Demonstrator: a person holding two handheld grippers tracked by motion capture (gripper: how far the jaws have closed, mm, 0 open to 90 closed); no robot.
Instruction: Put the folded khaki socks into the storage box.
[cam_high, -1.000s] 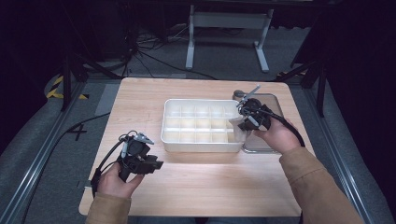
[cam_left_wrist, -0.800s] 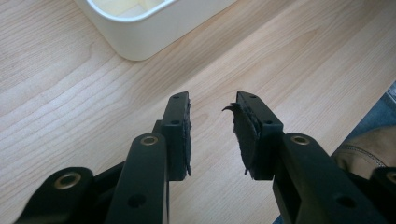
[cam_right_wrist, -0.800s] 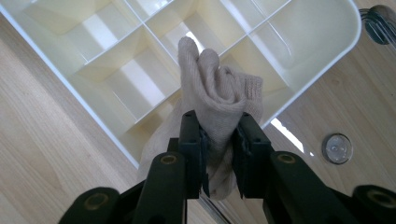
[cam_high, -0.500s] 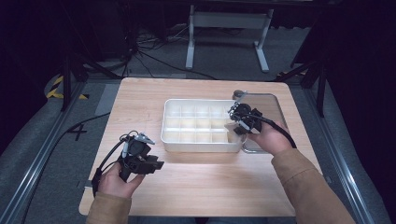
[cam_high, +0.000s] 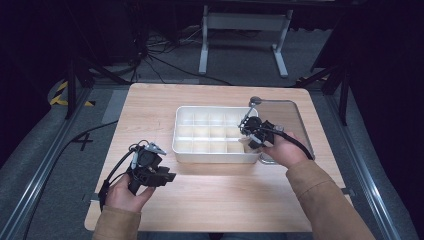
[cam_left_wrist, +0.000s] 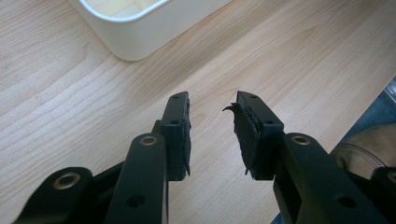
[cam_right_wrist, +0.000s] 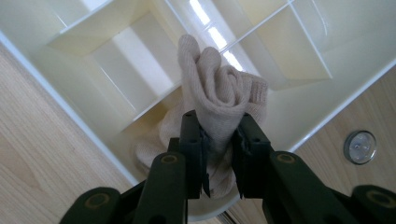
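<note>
Standing upright in the right hand-held gripper (cam_right_wrist: 219, 140) pinch, rolled beige sock (cam_right_wrist: 219, 100), long axis vertical.

sock (cam_right_wrist: 219, 100): beige | divided tray (cam_high: 186, 150): white | table (cam_high: 150, 107): light woodgrain

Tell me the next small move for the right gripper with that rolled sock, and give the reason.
Probably lower it a little further into the compartment, then open the jaws. The right gripper is clamped on the rolled beige sock, which hangs over a corner cell of the white divided tray, seemingly partly inside. The left gripper waits open over the table.
</note>
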